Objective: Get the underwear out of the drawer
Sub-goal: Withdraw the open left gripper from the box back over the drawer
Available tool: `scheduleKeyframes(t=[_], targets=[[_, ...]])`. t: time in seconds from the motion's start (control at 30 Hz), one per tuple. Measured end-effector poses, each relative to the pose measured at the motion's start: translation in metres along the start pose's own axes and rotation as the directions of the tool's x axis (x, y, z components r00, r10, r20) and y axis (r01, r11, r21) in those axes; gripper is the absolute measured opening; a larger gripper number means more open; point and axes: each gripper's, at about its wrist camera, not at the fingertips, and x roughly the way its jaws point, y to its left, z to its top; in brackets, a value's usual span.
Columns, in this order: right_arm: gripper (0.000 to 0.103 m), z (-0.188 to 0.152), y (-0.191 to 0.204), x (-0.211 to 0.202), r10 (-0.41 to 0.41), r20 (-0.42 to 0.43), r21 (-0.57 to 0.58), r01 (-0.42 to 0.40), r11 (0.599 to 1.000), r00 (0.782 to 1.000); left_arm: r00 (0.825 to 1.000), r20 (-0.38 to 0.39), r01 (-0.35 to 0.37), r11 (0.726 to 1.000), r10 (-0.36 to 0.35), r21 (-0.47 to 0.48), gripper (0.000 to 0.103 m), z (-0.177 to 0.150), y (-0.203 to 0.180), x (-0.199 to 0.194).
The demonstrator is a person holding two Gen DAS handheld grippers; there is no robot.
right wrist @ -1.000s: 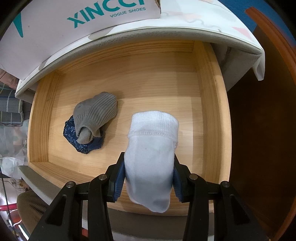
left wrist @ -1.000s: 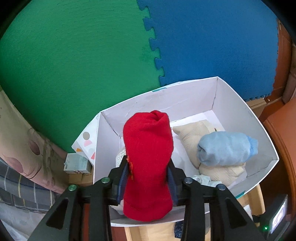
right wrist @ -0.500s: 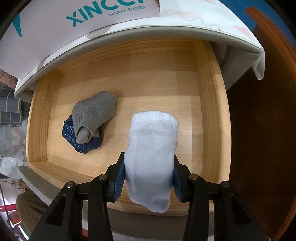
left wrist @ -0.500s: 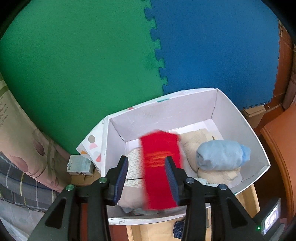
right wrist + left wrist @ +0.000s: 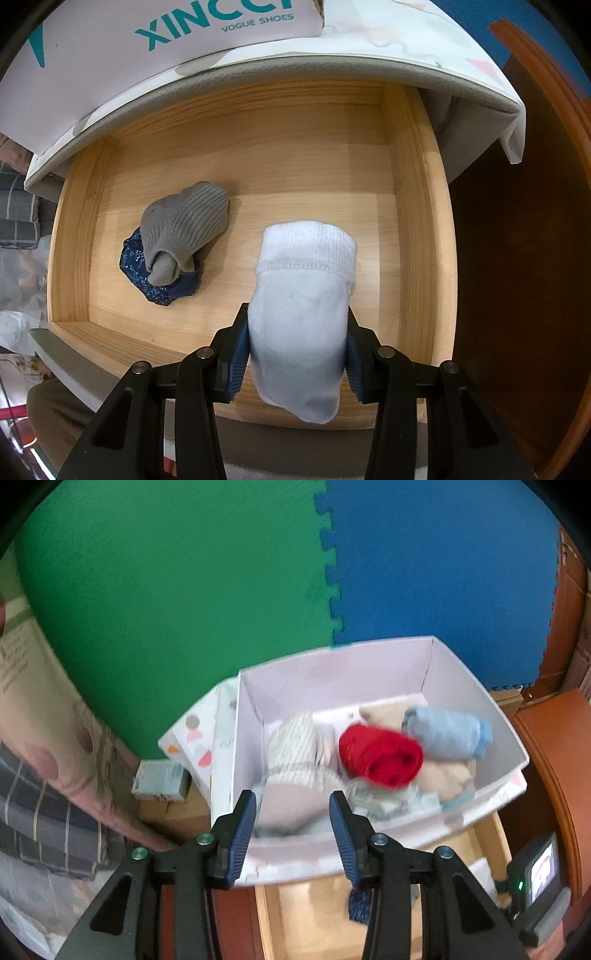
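Observation:
In the left wrist view my left gripper (image 5: 292, 829) is open above the near rim of a white shoebox (image 5: 502, 709), with nothing between its fingers. A red rolled garment (image 5: 380, 755) lies inside the box among a light blue roll (image 5: 447, 733), beige pieces (image 5: 448, 779) and a striped one (image 5: 295, 744). In the right wrist view my right gripper (image 5: 295, 354) points down into the wooden drawer (image 5: 417, 229) and is shut on a white rolled garment (image 5: 301, 325). A grey ribbed roll (image 5: 184, 225) rests on a dark blue speckled piece (image 5: 162, 288) at the drawer's left.
Green (image 5: 166, 590) and blue foam mats (image 5: 443, 561) cover the floor behind the box. A small carton (image 5: 159, 784) and patterned bedding (image 5: 48, 757) lie to the left. The shoebox side with teal lettering (image 5: 214, 26) overhangs the drawer's far end. Dark brown cabinet wood (image 5: 517, 258) flanks the drawer's right.
The left gripper let go of the red roll, which dropped into the shoebox, and drew back from the box. The right gripper kept still, holding the white roll.

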Motion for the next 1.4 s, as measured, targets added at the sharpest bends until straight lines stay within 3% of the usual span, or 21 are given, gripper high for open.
scheduleKeyframes(t=[0.27,0.63,1.07,1.4], targets=[[0.042,0.0,0.001,-0.001,-0.013,0.008,-0.002,0.013,1.0,1.0,0.998,-0.042,-0.051,0.996,0.048,-0.075,0.042,-0.076,0.013,0.01],[0.042,0.0,0.004,-0.001,-0.03,0.012,-0.008,0.03,1.0,0.999,0.983,-0.163,-0.094,0.993,0.082,-0.071,0.042,-0.161,-0.009,0.053],[0.042,-0.001,0.003,0.0,-0.026,0.013,0.007,0.026,1.0,1.0,0.981,-0.188,-0.068,0.985,0.038,-0.156,0.042,-0.182,-0.002,0.069],[0.042,-0.002,0.002,-0.003,-0.036,0.029,0.006,0.035,0.999,0.999,0.98,-0.198,-0.084,0.961,0.032,-0.262,0.042,-0.188,0.016,0.069]])
